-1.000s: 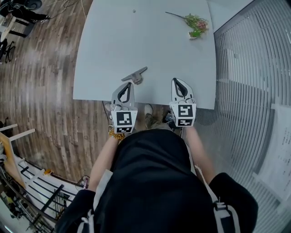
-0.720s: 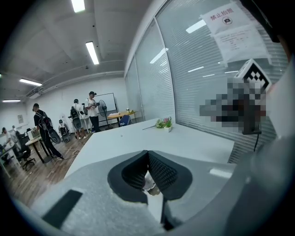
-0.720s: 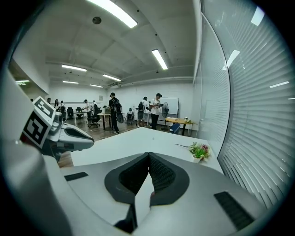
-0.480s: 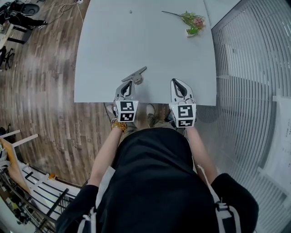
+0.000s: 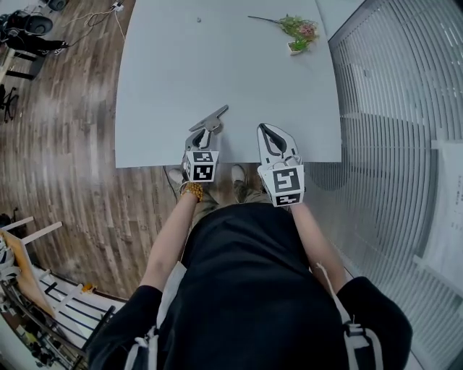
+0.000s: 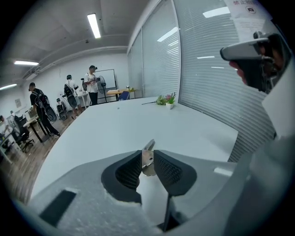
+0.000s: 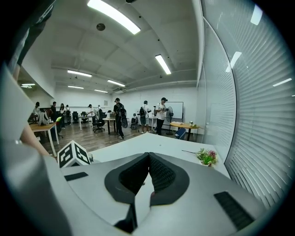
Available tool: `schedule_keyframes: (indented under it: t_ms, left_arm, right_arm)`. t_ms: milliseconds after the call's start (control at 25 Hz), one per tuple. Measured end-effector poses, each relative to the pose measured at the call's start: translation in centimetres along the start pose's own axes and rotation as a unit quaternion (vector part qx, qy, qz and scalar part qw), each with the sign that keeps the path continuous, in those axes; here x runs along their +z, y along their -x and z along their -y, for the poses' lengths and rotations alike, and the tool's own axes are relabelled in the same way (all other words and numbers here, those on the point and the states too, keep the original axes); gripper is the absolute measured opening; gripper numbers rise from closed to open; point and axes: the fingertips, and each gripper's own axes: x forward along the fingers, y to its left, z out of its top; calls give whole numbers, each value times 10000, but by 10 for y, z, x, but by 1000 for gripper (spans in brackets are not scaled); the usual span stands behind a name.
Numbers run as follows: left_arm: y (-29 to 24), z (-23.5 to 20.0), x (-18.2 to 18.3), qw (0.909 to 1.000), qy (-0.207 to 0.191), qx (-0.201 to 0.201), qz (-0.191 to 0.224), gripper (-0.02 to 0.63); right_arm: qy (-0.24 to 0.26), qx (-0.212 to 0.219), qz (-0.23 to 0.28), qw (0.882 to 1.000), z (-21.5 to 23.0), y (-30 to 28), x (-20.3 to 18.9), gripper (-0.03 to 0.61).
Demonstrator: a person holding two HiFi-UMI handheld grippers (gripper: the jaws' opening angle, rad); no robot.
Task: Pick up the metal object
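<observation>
The metal object (image 5: 210, 119), a flat grey piece with a long arm, lies near the front edge of the white table (image 5: 166, 79). My left gripper (image 5: 197, 136) points at its near end, and its jaws are opening. In the left gripper view the metal object (image 6: 149, 147) shows through the narrow gap of the left gripper (image 6: 147, 156), just beyond the tips; the pads do not press on it. My right gripper (image 5: 267, 131) hovers over the table's front edge, to the right of the object. The right gripper (image 7: 148, 157) has its tips together with nothing between them.
A small potted plant with a long stem (image 5: 296, 32) lies at the table's far right. A tiny dark speck (image 5: 200, 20) sits far back. Slatted blinds (image 5: 391, 108) run along the right side. Wooden floor (image 5: 65, 144) lies left. People (image 7: 117, 115) stand in the distance.
My left gripper has moved forward from the table edge up to the near end of the metal object. The right gripper has stayed about where it was.
</observation>
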Motion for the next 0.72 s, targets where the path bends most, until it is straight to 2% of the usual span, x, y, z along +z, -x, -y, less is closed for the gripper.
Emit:
schedule_keyframes:
  t_ms: [280,600,720]
  left_arm:
    - [-23,0,-16,9992,250,-76,-288,136]
    - [-40,2,-20,9938,982,-192,-489,273]
    - [-46,1,-18,9908,1299,-57,-384,286]
  right_arm:
    - [29,205,5,9998,-21,2,2,0]
    - [104,349,-52,9993,-33,5,-1,0]
    - [119,314,-31,9994,-31,8,-2,0]
